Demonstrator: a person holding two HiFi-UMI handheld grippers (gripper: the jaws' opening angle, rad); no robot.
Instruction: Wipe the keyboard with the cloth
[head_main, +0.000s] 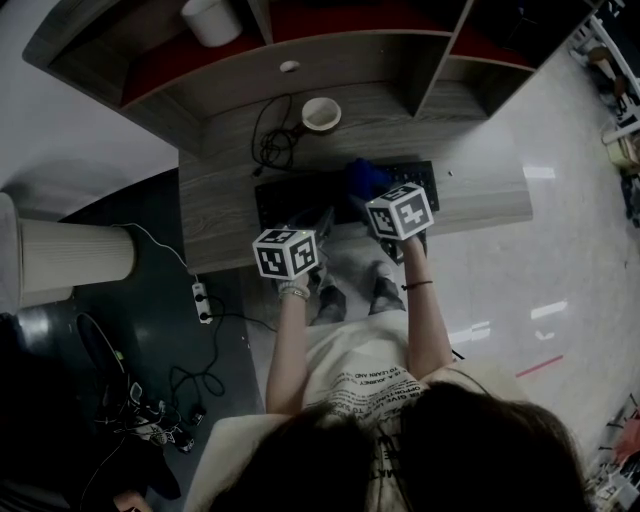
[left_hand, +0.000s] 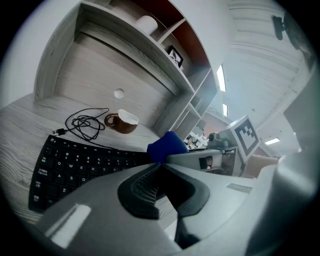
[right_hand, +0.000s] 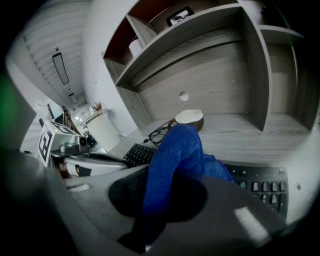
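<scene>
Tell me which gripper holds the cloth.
The right gripper: its jaws are shut on the blue cloth. The left gripper has nothing between its jaws.

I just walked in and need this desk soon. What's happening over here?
A person at the desk holds a gripper in each hand. The right gripper is clamped on a blue cloth, held over the middle of the black keyboard; whether it presses on the keys is unclear. The left gripper is shut and empty, hovering near the keyboard's front edge. A brown mug and a coiled cable lie behind the keyboard.
</scene>
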